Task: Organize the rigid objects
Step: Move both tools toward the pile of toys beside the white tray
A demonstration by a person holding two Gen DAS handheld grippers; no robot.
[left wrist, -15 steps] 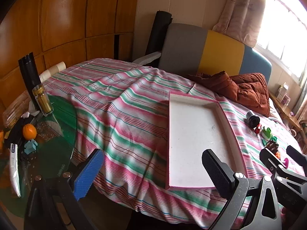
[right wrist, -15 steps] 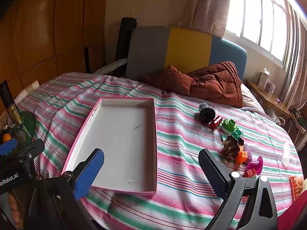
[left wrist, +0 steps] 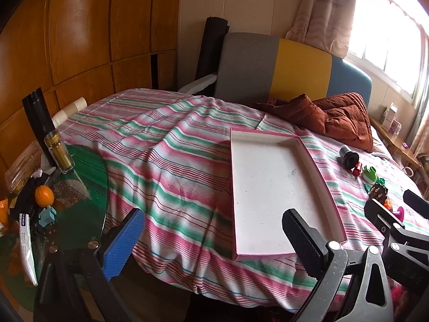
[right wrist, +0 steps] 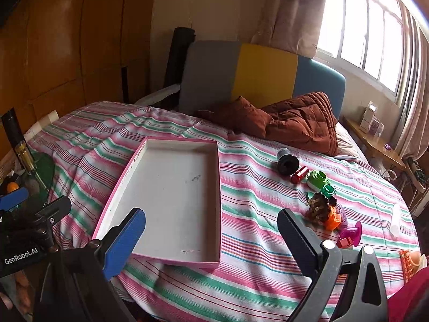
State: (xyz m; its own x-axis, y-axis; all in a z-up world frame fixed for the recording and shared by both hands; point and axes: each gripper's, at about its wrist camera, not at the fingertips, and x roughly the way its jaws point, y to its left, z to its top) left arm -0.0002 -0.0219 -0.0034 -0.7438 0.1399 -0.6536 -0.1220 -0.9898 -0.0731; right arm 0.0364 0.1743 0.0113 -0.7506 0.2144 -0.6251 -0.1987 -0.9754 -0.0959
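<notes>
Left gripper [left wrist: 214, 244]: jaws spread wide, nothing between them, poised above the near edge of the bed [left wrist: 171, 145]. Its frame cuts off the near right corner of the tray [left wrist: 270, 187] from view. Right gripper [right wrist: 211, 238]: jaws likewise spread wide and empty, hanging over the near end of the same tray.

The tray is shallow, pink-rimmed and white inside, lying flat on the striped bedcover at mid-bed; nothing lies in it beyond faint marks on its floor. Its near left corner is hidden behind the blue pad in the right wrist view.

The rigid objects lie on the cover to the right of the tray, apart from it. Farthest is a black cylinder [right wrist: 287, 163] on its side, with a red piece [right wrist: 299, 174] and a green toy [right wrist: 317, 180] just beside it. Nearer sits a tight cluster [right wrist: 325, 209] of brown, orange and purple parts, overlapping so that single items cannot be separated. A magenta piece [right wrist: 351, 232] lies nearest. At the right border an orange object [right wrist: 410, 264] is cut off by the frame and partly masked by red cloth; its kind is indeterminable. A pale tube [right wrist: 395, 218] is washed out by window glare.

A brown quilt [right wrist: 295, 123] is bunched at the far end against the headboard. To the left, a glass side table [left wrist: 80, 187] carries an orange [left wrist: 44, 196] and a jar [left wrist: 59, 151]; other items there are too cluttered to identify.
</notes>
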